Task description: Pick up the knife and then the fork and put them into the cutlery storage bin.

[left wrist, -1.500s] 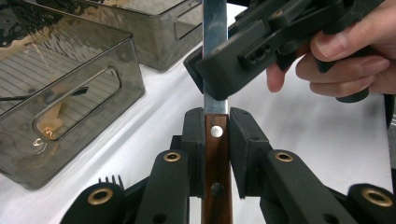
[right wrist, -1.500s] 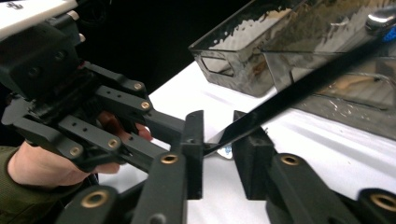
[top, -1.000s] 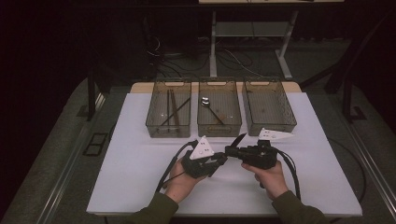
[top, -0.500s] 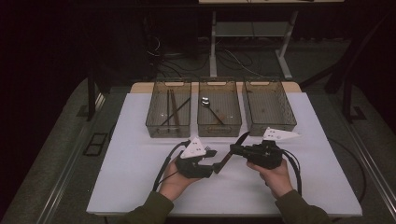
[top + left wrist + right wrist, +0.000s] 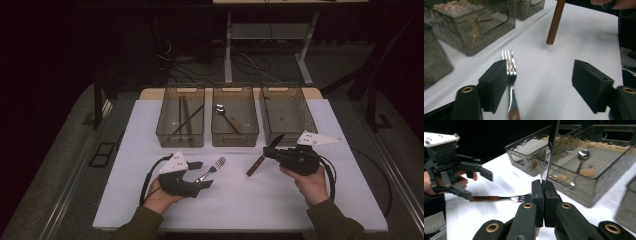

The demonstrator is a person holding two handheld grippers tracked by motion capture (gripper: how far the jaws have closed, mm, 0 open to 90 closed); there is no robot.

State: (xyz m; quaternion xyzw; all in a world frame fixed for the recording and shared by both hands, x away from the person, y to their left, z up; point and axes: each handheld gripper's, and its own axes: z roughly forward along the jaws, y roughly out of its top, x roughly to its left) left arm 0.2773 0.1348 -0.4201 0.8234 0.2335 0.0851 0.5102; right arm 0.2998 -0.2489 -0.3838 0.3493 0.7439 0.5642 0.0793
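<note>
Knife (image 5: 263, 154) sits at centre right of the high view, its thin dark blade pinched flat in my right gripper (image 5: 543, 192), wooden handle hanging toward the table so I can carry it to a tray. My left gripper (image 5: 197, 173), lower left, has just been opening; its jaws stand wide around the shiny steel fork (image 5: 509, 72), not pressing it.

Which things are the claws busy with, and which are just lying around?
Being used:
- knife, pinched in the right claw
- fork, lying on the table between the open jaws of the left claw

Just lying there:
- spoon in the middle bin
- sticks in the left bin
- right bin
</note>
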